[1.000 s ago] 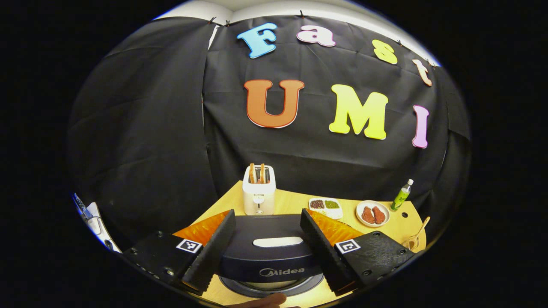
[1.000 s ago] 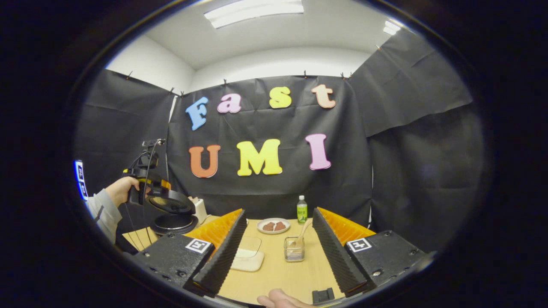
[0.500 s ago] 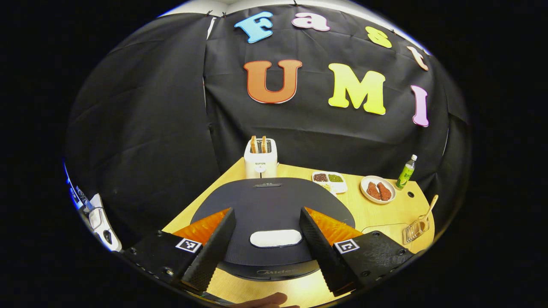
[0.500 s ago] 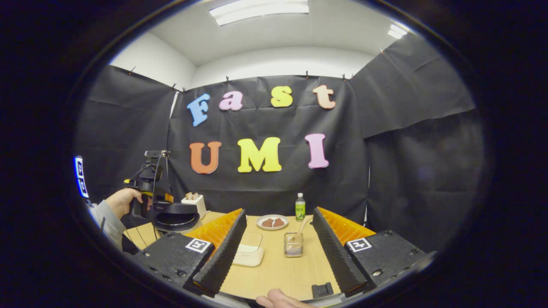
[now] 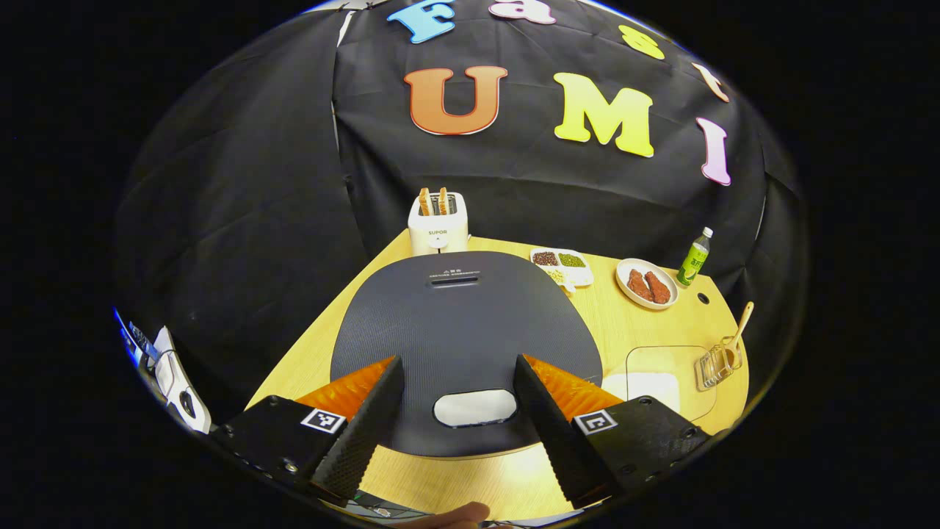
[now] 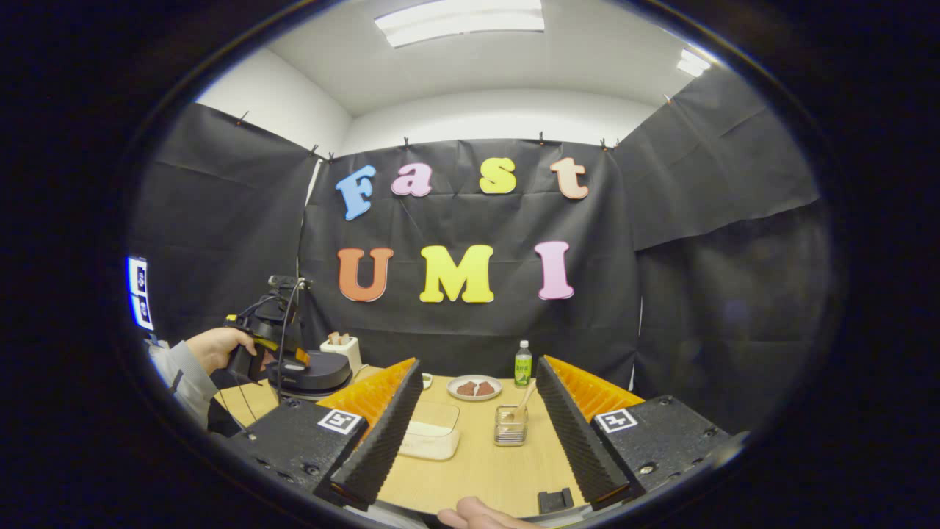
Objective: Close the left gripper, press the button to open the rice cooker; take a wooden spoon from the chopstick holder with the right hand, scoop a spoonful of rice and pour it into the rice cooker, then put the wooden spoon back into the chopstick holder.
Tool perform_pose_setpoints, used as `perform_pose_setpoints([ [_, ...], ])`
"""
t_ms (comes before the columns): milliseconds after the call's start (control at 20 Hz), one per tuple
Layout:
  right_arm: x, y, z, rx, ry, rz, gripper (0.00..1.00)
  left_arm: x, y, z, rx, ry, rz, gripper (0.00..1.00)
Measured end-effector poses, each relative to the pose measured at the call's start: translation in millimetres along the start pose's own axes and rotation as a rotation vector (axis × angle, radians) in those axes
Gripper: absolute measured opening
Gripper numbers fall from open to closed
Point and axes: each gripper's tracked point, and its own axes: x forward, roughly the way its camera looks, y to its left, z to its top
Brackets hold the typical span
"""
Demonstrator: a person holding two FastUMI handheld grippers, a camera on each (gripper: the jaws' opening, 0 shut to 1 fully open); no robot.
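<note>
The dark rice cooker (image 5: 455, 316) sits with its lid down flat, its pale button (image 5: 475, 408) at the near edge. My left gripper (image 5: 457, 361) hovers open just above the lid, the button showing between its fingers. In the right gripper view a hand (image 6: 213, 345) holds that gripper over the rice cooker (image 6: 323, 371) at far left. My right gripper (image 6: 478, 361) is open and holds nothing. Ahead of it stand the clear chopstick holder (image 6: 510, 427) with the wooden spoon (image 6: 525, 400) in it, and a clear box of rice (image 6: 429, 433). The same holder (image 5: 716, 364) and rice box (image 5: 661, 375) lie right of the cooker.
A white toaster (image 5: 438, 220) with two slices stands behind the cooker. To its right are a divided tray of beans (image 5: 562, 263), a plate of meat (image 5: 646, 283) and a green bottle (image 5: 694, 257). The wooden table (image 5: 609, 323) ends close behind them at the black wall.
The cooker lid has swung down from raised to flat shut, with my left gripper following it down. The right gripper has barely moved.
</note>
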Motion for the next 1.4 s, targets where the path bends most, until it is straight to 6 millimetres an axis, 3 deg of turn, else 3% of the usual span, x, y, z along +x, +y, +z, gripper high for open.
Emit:
perform_pose_setpoints([
  [100, -0.5, 0.0, 0.6, 0.003, -0.01, -0.003, 1.0, -7.1, -0.9, -10.5, -0.002, 0.041, -0.002, 0.98],
  [150, -0.7, 1.7, -1.5, 0.006, -0.01, 0.001, 0.93, -9.5, -1.6, -11.5, 0.009, 0.039, -0.006, 0.99],
  [200, -0.4, 3.3, -3.2, 0.006, -0.006, 0.006, 1.0, -11.5, -4.7, -13.8, 0.008, 0.04, -0.002, 0.98],
  [400, -4.3, 5.0, -2.2, 0.007, -0.017, 0.014, 1.0, -16.5, -8.0, -17.5, 0.011, 0.028, -0.004, 0.97],
  [450, -5.6, 6.2, -3.6, 0.007, -0.017, 0.017, 0.93, -17.0, -8.6, -17.9, 0.018, 0.021, -0.003, 0.98],
  [500, -6.6, 6.6, -4.3, 0.008, -0.016, 0.019, 1.0, -16.5, -8.3, -18.9, 0.022, 0.015, -0.002, 0.98],
  [700, -6.7, 2.0, -8.3, 0.018, -0.009, 0.01, 1.0, -15.9, -8.2, -27.2, 0.026, 0.012, -0.002, 0.98],
  [1100, -5.1, -2.7, -12.3, 0.026, -0.004, 0.004, 1.0, -16.3, -7.5, -24.2, -0.004, 0.016, 0.012, 0.96],
  [1250, -2.8, -5.5, -14.8, 0.028, 0.0, -0.002, 1.0, -25.2, -16.9, -24.8, 0.002, -0.004, -0.012, 0.95],
  [1400, -0.5, -6.2, -17.8, 0.034, 0.009, -0.005, 1.0, -41.8, -21.4, -12.9, 0.009, -0.081, -0.016, 0.94],
])
